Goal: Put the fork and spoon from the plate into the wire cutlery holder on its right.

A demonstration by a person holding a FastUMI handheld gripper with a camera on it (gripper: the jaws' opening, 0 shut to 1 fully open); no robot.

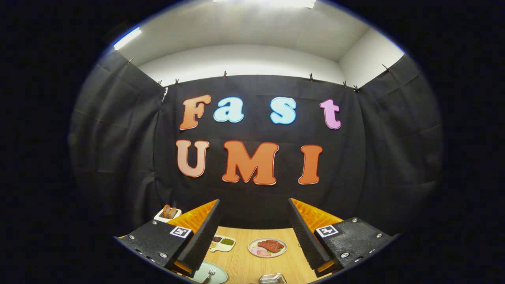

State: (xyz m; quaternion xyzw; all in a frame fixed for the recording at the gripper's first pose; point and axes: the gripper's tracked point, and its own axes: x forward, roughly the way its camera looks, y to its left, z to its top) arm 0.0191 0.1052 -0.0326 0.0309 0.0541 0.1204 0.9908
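My gripper is held high over the wooden table, fingers wide apart with nothing between them. Far below, near the left finger, lies a pale green plate with a fork on it; the finger hides part of the plate. The spoon is hidden. To the plate's right, between the fingers, stands the wire cutlery holder, of which I see the top rim.
Further back on the table sit a plate of meat and vegetables, a small divided dish of beans and a white tray with bread at the far left. The black cloth wall closes the back.
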